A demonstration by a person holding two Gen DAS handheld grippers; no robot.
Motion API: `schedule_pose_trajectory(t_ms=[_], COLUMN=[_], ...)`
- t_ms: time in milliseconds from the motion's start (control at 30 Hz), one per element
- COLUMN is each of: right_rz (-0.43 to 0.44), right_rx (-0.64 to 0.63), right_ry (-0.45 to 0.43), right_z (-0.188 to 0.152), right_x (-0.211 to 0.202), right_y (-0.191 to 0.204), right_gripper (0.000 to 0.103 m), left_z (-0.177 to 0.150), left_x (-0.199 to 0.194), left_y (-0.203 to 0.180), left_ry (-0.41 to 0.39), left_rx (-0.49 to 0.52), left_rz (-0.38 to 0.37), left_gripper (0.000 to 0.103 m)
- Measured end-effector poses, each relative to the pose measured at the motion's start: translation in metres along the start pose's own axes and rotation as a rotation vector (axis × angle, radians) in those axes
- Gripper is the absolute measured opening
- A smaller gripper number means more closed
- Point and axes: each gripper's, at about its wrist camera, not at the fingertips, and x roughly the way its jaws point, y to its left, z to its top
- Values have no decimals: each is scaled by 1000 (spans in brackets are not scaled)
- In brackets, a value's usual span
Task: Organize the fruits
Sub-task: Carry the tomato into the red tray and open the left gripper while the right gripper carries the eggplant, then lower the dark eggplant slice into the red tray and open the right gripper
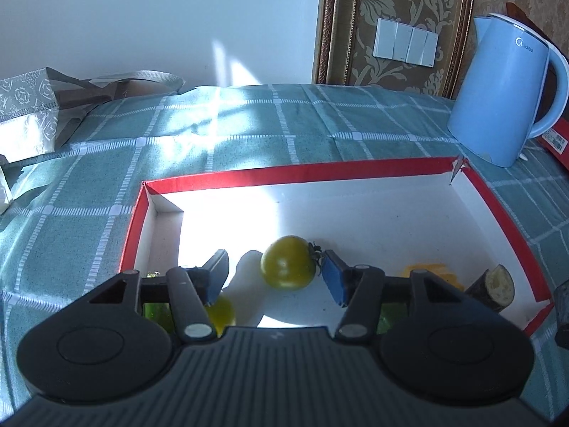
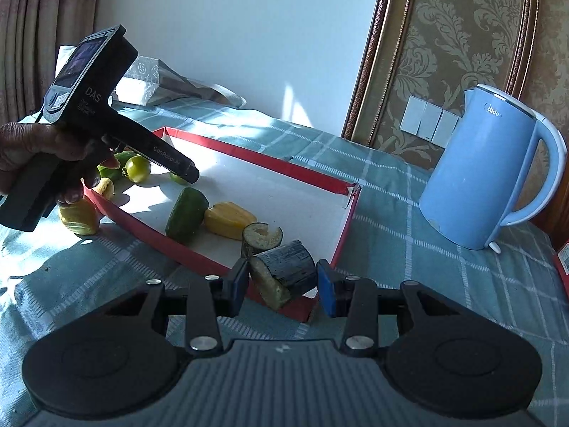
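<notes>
Leftmost in the right wrist view: a hand [image 2: 32, 156] wrapped round the left gripper's handle, a sight denied to the left wrist camera. Just beyond it, a yellow fruit [image 2: 79, 216] on the checked cloth [image 2: 409, 249] outside the box, against its near-left wall. Inside the red-edged box [image 2: 302, 169], going right: small green tomatoes, a cucumber piece [image 2: 186, 214] lying with its long axis running near to far, a yellow pepper piece [image 2: 229, 219], then an eggplant stub [image 2: 261, 236] upright, cut face up.

Seen only from the left wrist: left gripper [image 1: 275, 275] spread apart, its pads clear of the green tomato [image 1: 288, 262] resting on the white box floor between them, stem end turned right, almost at the right pad.

Further right, right gripper [image 2: 282, 281] pinching a dark eggplant chunk [image 2: 284, 272] over the box's near corner, long axis across the jaws, pale cut end pointing near-left and tilted down.

Far right, well apart from the box: a blue kettle [image 2: 480, 170].
</notes>
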Motion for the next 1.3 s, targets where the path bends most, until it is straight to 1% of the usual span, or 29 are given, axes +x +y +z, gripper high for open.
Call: schedule_pose_trajectory(t_ms=[33, 67, 100, 367, 500, 867, 1167, 1300], right_rz=[2, 2, 2, 2, 2, 3, -6, -6], right_rx=[-2, -4, -4, -12, -10, -46, -34, -10], right_ry=[-1, -2, -4, -35, -49, -70, -39, -24], right_z=[0, 1, 1, 13, 24, 48, 55, 58], right_x=[0, 1, 1, -1, 2, 20, 36, 45], right_y=[0, 1, 1, 5, 5, 11, 10, 5], right_gripper=[41, 41, 41, 41, 41, 41, 41, 41], left_z=[0, 0, 1, 0, -2, -8, -11, -13], left_x=[-2, -4, -6, -20, -29, -52, -64, -66], left_y=[0, 0, 1, 12, 17, 33, 43, 44], left_ry=[-7, -12, -16, -9, -14, -30, -40, -38], left_rx=[5, 5, 0, -47, -51, -75, -101, -103], left_rz=[9, 15, 21, 40, 52, 68, 85, 93], left_gripper=[63, 69, 71, 73, 78, 79, 79, 79])
